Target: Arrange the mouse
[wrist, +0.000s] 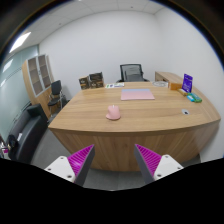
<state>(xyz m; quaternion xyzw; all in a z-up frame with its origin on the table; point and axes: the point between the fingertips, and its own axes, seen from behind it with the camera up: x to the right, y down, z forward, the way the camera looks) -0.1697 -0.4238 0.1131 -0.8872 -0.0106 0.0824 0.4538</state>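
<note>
Office room, white walls filling the background. Big wooden desk (130, 115) taking up the middle, rounded front edge, its lower front panel getting cut off behind the gripper fingers. Wooden shelf cabinet (38, 72) standing at 10 o'clock, contents too small to read. Black office chair (131, 72) sitting behind the desk at 12 o'clock, lower half hidden by the desktop. Another dark chair (56, 92) at 9 o'clock beside the cabinet, partly blocked. Pink desk mat (138, 94) lying flat on the far side of the desk, just in front of the black chair. Purple box-like item (187, 83) standing at 2 o'clock on the desk, with something green just beside it, can't make out what. Small pinkish mouse (113, 112) resting on the desktop near the middle, at 12 o'clock well beyond the fingers, apart from the mat; too small to tell its long axis or which way it's pointing. Gripper (115, 161) hovering off the desk at 6 o'clock, fingers (80, 160) spread wide and holding nothing, magenta pads showing.
</note>
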